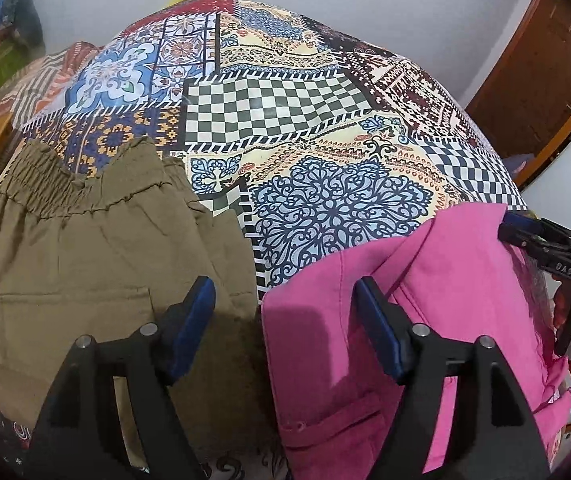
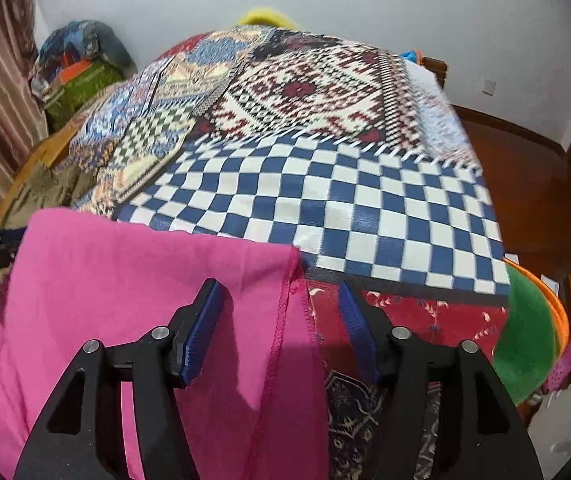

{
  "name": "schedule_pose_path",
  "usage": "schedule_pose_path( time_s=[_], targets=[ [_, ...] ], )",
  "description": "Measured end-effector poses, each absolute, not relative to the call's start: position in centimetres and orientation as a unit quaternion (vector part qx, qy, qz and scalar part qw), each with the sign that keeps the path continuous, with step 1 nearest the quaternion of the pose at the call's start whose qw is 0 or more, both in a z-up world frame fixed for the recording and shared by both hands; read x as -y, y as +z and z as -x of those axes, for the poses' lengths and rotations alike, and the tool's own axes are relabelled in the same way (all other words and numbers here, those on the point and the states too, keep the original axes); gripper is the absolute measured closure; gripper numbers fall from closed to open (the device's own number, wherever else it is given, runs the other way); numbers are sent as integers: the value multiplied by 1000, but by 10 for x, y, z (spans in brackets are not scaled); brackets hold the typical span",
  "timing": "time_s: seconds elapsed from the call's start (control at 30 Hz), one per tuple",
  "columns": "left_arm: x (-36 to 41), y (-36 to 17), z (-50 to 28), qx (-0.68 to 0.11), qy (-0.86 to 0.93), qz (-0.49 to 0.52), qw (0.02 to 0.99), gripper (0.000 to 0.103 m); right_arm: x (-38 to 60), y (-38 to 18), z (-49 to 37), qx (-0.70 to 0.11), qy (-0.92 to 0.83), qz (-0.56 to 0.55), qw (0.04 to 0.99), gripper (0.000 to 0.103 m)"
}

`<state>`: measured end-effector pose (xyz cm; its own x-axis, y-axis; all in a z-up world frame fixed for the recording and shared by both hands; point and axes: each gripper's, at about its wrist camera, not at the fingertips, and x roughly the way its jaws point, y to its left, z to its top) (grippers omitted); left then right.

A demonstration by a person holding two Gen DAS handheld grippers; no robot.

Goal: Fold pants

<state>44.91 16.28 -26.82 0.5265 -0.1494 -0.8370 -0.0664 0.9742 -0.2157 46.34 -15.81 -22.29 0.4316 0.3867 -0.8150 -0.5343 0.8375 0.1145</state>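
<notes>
Pink pants [image 1: 437, 312] lie folded on the patterned tablecloth [image 1: 277, 120], at the near right in the left wrist view. They fill the near left of the right wrist view [image 2: 125, 300], with a stitched hem edge [image 2: 281, 340] running toward me. My left gripper [image 1: 285, 320] is open and empty, its jaws straddling the gap between the pink pants and olive pants [image 1: 97, 264]. My right gripper [image 2: 281, 332] is open and empty, hovering over the pink hem edge. It also shows at the right edge of the left wrist view [image 1: 545, 248].
Folded olive pants with an elastic waistband lie at the near left. A green and orange basin [image 2: 533, 328] sits off the table's right side. A pile of clothes [image 2: 81, 64] stands at the far left by the wall. A wooden door [image 1: 545, 68] is at the right.
</notes>
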Motion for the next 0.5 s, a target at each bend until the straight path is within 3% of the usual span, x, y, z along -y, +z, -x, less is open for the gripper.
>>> schedule_pose_path(
  time_s=[0.17,0.23,0.33,0.4,0.5],
  targets=[
    [-162,-268,-450,-485,-31,109,867,34,155,-222,-466,-456,290,76,838,49],
    [-160,-267,-448,-484,-46,110,867,50,152,-221,-467,-452,295,79,838,54],
    [-152,-265,-449,-483,-51,102,868,58,146,-220,-468,-445,298,83,840,68],
    [-149,-264,-449,-479,-48,89,872,60,145,-220,-470,-445,302,79,840,91],
    [-148,-263,-447,-472,-43,81,877,67,144,-219,-467,-438,301,74,844,96]
  ],
)
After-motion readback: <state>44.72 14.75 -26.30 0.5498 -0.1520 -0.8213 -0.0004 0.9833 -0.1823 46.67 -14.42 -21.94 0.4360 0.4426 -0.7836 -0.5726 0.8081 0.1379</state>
